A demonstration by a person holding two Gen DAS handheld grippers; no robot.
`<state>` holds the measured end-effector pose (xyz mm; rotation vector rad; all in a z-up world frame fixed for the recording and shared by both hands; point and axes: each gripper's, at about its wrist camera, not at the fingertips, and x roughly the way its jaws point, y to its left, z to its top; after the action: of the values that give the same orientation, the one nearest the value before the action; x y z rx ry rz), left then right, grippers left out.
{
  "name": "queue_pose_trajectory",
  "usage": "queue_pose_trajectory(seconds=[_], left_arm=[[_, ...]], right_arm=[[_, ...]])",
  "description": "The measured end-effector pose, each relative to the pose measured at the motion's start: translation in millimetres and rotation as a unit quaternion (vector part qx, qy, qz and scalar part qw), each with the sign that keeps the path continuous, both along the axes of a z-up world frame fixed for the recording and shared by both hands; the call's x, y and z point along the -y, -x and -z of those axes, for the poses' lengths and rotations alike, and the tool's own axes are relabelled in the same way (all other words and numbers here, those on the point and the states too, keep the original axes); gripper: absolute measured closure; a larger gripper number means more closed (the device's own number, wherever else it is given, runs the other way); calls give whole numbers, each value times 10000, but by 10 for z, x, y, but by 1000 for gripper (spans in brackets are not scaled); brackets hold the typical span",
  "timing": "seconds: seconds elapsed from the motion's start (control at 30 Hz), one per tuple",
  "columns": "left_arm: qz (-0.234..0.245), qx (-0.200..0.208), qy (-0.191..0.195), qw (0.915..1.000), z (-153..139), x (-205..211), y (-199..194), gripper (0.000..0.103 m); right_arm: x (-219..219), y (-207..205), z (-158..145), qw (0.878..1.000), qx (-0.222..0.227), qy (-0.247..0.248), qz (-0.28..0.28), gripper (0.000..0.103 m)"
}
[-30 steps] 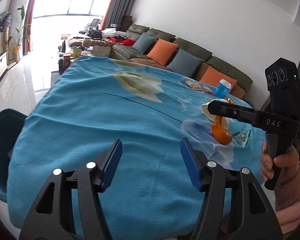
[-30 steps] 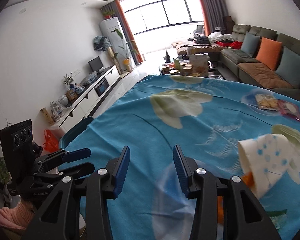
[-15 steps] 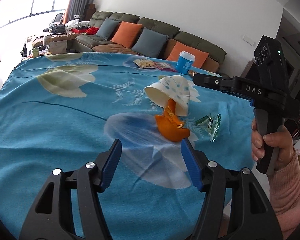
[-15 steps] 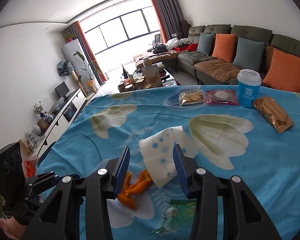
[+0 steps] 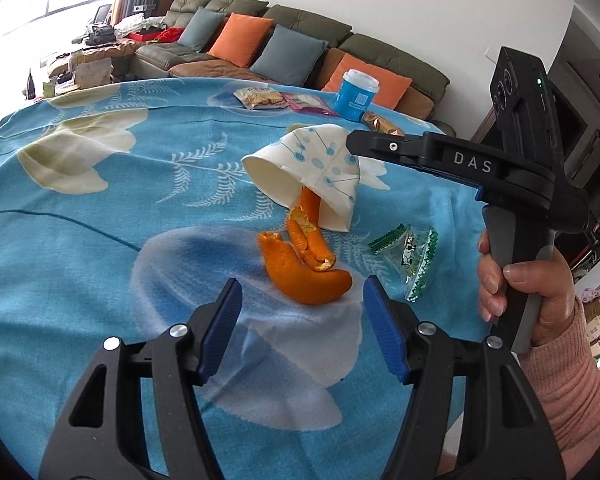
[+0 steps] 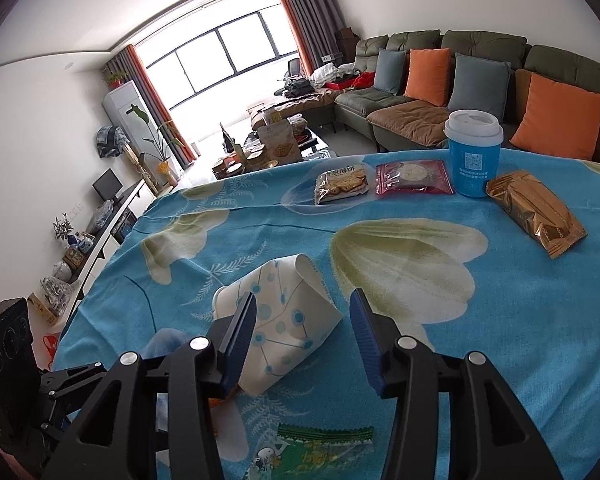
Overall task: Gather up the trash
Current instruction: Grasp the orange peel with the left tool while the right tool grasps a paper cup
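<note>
My right gripper [image 6: 302, 334], jaws just widening, straddles the tipped dotted paper cup [image 6: 278, 320]; my left gripper [image 5: 302, 330] hangs apart near the orange peel [image 5: 304, 262]. Next: clamp cup.

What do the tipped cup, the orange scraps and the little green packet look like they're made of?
Cup: looks like thin paper, matte, white with blue dots; its wall is creased flat. Scraps: orange peel, dimpled skin, pale inside, curled. Packet: probably clear plastic film, glossy, with green zigzag sealed ends; it glints and crinkles.
</note>
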<state>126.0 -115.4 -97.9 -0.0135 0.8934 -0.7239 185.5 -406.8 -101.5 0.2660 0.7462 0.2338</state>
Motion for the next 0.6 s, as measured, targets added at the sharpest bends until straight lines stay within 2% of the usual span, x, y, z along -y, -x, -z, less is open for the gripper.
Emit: queue_pose_trajectory(seconds=[0.13,0.37,0.5,0.6], left_arm=[[27,-98,-59,9999,33,80,-59,44],[10,-180,-129,9998,76,90,-100,59],[-3,-170,-124,9998,77,55,-90,65],[-11,-133,-131,9998,74,24,-69,69]], right_arm=[[-8,-62,34,10000,-53,14,-52,57],[-41,-92,57,9998,-92,87,-133,58],[-44,-92,78,9997,-134,115,-153,70],[-25,-92,94,9997,-153,109,-152,73]])
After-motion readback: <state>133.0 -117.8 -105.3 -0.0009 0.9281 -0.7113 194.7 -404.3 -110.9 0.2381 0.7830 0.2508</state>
